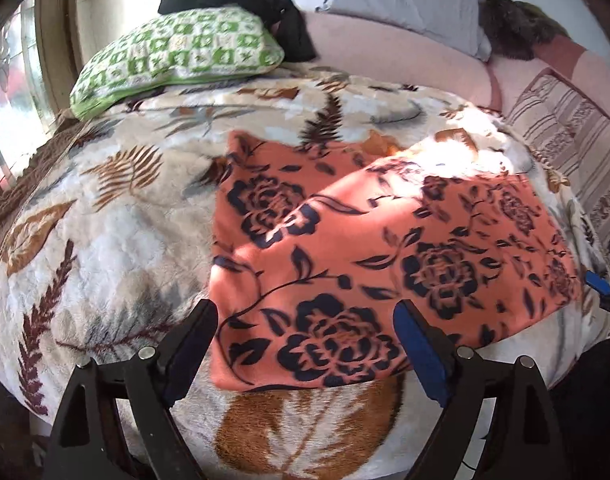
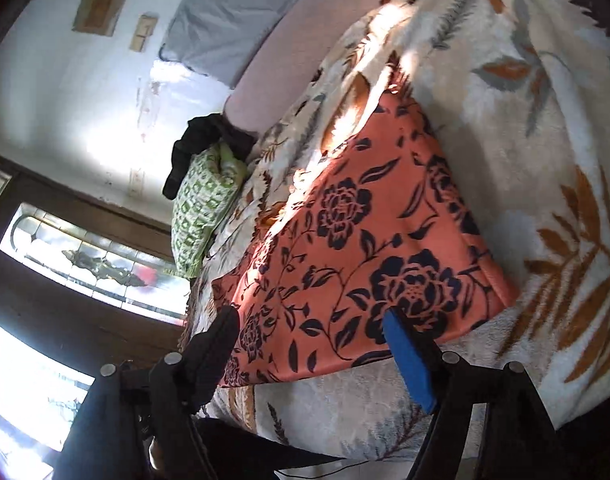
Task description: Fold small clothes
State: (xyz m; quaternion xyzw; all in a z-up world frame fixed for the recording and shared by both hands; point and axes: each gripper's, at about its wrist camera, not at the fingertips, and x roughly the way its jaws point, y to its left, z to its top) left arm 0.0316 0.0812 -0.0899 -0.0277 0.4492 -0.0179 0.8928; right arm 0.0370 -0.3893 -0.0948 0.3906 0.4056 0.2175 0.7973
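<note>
Left gripper (image 1: 305, 334): our fingers spread wide, nothing between them. The blue-padded finger (image 1: 419, 354) and its dark partner stand well apart, low over the near edge of the cloth (image 1: 385, 248).

Cloth: orange, printed with dark roses and vines. It lies flat on the blanket (image 1: 105, 248), folded over itself, one layer lapping across the other ahead of our left fingers. Its near edge runs between the left fingertips; the rest spreads forward and toward the blue-pad side. A patch of sun falls on its far part.

Right gripper (image 2: 311, 334): our fingers likewise spread wide and hold nothing. In the right wrist view the cloth (image 2: 365, 248) sits just ahead of the fingertips, its near corner between them; whether a pad (image 2: 411, 364) touches the fabric we cannot tell. In the left view a bit of this gripper (image 1: 609, 276) shows at the frame's edge beyond the blue-pad side, beside the cloth's corner.

Blanket: cream plush with brown and grey leaf prints, under the cloth on all sides.

Pillow (image 1: 177, 54): green and white check, far ahead beyond the dark-finger side, with a black garment (image 1: 273, 8) draped on it.

Grey pillow (image 1: 405, 0): far ahead, against the wall.

Window (image 2: 97, 260): patterned glass, past the right gripper's dark finger.
</note>
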